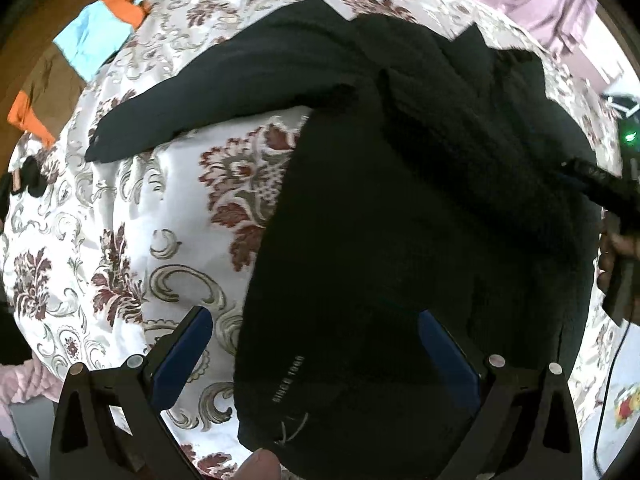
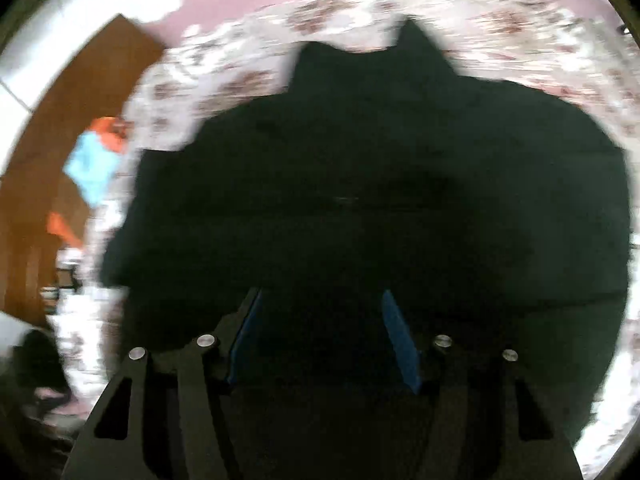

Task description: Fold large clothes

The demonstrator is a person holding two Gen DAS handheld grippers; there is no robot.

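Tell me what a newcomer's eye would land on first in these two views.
First, the big black garment sprawled across the middle of the floral bedspread, one sleeve stretched out to the left. Then the left gripper, its blue-padded fingers spread wide at the garment's edge. Far left, an orange and light-blue cloth hangs off the bed.

Black tongs (image 1: 316, 356), blue inner pads (image 1: 182, 360), silver round pivot pins.
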